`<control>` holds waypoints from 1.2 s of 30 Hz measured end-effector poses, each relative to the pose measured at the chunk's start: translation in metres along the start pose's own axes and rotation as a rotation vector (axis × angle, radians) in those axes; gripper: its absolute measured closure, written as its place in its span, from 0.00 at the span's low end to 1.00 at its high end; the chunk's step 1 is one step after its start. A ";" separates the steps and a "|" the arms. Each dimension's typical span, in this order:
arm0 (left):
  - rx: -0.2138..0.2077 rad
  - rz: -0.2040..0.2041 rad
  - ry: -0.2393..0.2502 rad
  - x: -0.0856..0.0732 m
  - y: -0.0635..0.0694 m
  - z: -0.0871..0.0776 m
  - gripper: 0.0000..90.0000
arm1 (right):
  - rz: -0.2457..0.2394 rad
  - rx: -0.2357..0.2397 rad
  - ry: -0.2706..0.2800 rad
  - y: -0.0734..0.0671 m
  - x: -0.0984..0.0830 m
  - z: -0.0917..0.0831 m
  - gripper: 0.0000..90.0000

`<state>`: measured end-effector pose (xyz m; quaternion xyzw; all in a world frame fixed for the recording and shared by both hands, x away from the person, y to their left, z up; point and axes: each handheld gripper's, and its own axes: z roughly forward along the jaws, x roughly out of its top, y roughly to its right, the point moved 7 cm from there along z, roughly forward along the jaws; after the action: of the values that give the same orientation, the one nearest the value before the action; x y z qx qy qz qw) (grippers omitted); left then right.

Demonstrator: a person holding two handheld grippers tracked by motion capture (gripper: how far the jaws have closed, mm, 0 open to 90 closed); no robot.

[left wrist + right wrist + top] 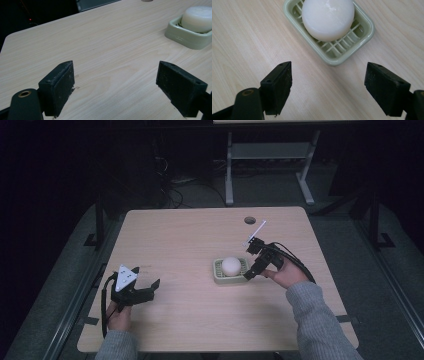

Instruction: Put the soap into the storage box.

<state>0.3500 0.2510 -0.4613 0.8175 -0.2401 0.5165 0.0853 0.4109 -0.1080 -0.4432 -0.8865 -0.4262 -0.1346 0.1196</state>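
Work in hand: the soap [231, 265] and its dish [218, 275], with the right hand-held gripper [250, 274] close by at the dish's right edge.
Soap: a round white bar, lying inside the pale green dish on its slatted bottom; in the right gripper view [328, 18] it covers most of the grid.
Dish: flat on the counter [190, 235], a little right of the middle; one corner [337, 58] points toward the right hand-held gripper.
Right hand-held gripper: jaws spread wide and empty, just short of the dish, touching neither dish nor soap.
Left hand-held gripper [154, 287]: jaws wide and empty, low over bare counter at the near left, well apart from the dish, which shows far off in its own view [190, 37].
Done so far: judging by how things lie, the soap is seated in the dish and nothing is gripped.
Left to do: whether the soap is about to be picked up or has been set down cannot be told; if a grasp is meant, the approach is nearly made but closing is not yet begun.
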 end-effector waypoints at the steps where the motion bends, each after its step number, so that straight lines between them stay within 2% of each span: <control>1: 0.000 0.001 0.002 0.000 0.000 0.000 0.16 | -0.003 0.001 0.000 0.000 -0.001 0.000 0.24; 11: 0.001 0.002 0.001 0.000 0.000 0.000 0.17 | 0.002 0.000 0.006 0.000 -0.010 -0.002 0.24; 18: 0.002 0.003 0.000 0.000 0.000 0.000 0.16 | 0.027 0.001 0.013 0.002 -0.023 -0.002 0.24; 36: 0.003 0.008 -0.002 -0.001 0.000 0.000 0.16 | 0.054 0.009 0.025 0.004 -0.046 -0.003 0.25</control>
<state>0.3497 0.2512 -0.4618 0.8172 -0.2427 0.5163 0.0819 0.3857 -0.1448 -0.4563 -0.8954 -0.4011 -0.1407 0.1323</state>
